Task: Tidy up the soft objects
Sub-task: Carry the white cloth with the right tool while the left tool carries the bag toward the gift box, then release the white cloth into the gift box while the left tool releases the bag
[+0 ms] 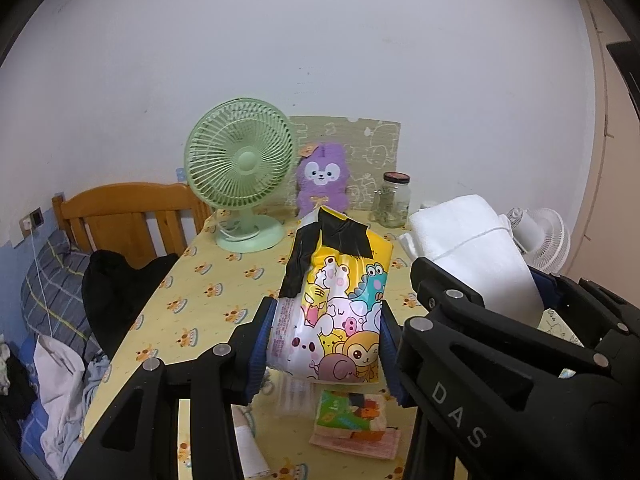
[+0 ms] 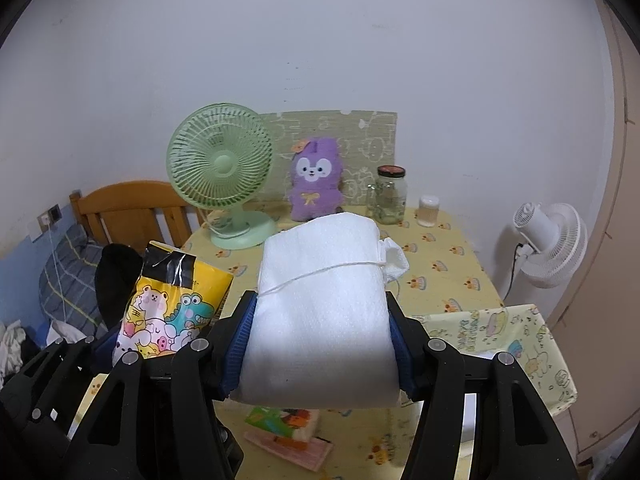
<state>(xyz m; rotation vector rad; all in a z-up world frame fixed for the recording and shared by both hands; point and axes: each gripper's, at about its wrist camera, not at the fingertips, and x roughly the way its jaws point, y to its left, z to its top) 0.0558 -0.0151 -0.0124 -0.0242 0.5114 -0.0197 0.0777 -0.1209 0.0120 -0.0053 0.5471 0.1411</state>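
Presently the desk [image 2: 448, 256], under a yellow patterned cloth, carries a green fan [image 2: 221, 168], a purple plush toy [image 2: 316, 184] and a glass jar [image 2: 390, 196] along the wall. Right tongs [image 2: 322, 344] are clenched on a white towel roll [image 2: 324, 304] tied with string, held clear above the desk. Left tongs [image 1: 326, 344] grasp a cartoon-printed tissue pack [image 1: 340, 308], likewise raised, above small packets [image 1: 352, 420] lying on the cloth.

White tissue roll [image 2: 320, 320] between the right gripper's [image 2: 322, 344] fingers [image 2: 240, 340] above table [image 2: 452, 276].
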